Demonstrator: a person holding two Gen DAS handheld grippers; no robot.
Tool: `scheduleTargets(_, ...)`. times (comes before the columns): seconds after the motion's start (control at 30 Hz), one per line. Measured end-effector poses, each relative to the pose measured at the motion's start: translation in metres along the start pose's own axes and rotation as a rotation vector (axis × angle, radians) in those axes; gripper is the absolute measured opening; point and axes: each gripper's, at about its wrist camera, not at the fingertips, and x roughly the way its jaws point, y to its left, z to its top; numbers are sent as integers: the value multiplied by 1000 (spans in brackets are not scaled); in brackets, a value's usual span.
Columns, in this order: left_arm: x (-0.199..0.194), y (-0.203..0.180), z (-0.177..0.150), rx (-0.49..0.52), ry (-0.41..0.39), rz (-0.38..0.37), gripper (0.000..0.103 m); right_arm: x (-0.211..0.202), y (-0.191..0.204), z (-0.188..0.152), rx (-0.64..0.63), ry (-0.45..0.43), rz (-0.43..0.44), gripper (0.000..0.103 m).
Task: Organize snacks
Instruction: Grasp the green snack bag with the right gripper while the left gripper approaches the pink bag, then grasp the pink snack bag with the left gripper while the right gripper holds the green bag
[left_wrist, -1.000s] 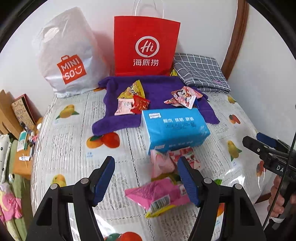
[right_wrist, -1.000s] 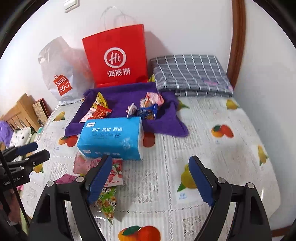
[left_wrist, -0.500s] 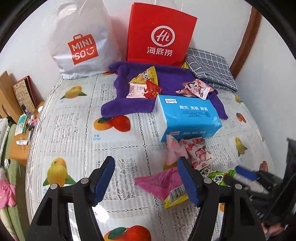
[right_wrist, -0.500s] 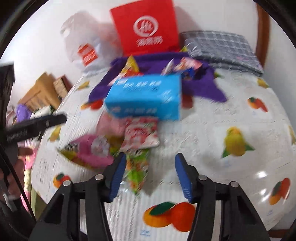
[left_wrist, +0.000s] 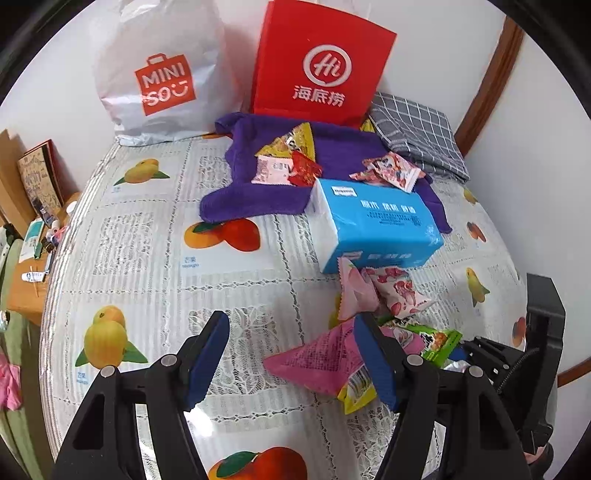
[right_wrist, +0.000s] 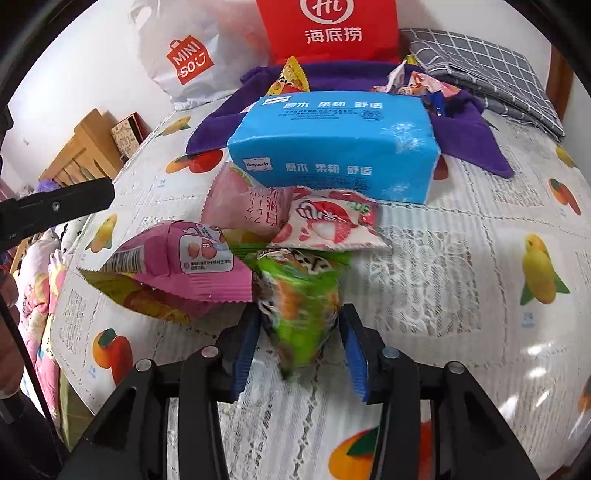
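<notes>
we see a table (left_wrist: 147, 236) covered with a fruit-print lace cloth. on it lie a purple towel (left_wrist: 258, 192) near the back, a folded grey checked cloth (left_wrist: 417, 136) beside it, a blue tissue pack (left_wrist: 373, 225) touching the towel's front edge, and a loose heap of snack packets (right_wrist: 258, 236) just in front. a white minis o bag (left_wrist: 159, 70) and a red paper bag (left_wrist: 317, 62) stand at the far edge.
</notes>
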Motion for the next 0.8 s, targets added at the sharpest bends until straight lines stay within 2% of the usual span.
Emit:
scheduleTargets(0.07, 4, -5, 0, 15, 15, -2, 68, -1, 0, -1, -17, -17, 3, 39)
scheduleTargets(0.23, 16, -20, 1, 49, 46, -38, 68, -19, -5, -11, -75, -55, -27, 38)
scheduleTargets(0.37, 29, -34, 0, 89, 73, -52, 68, -30, -25, -16, -42, -63, -53, 38)
scheduleTargets(0.53, 47, -44, -9, 101, 150, -142, 70, -41, -52, -19, 6, -78, -106, 38)
scheduleTargets(0.63, 54, -51, -18, 129, 173, -147, 76, -44, -66, -19, 39, -88, -118, 38)
scheduleTargets(0.8, 58, -54, -25, 125, 176, -157, 76, -43, -76, -20, 57, -87, -127, 38)
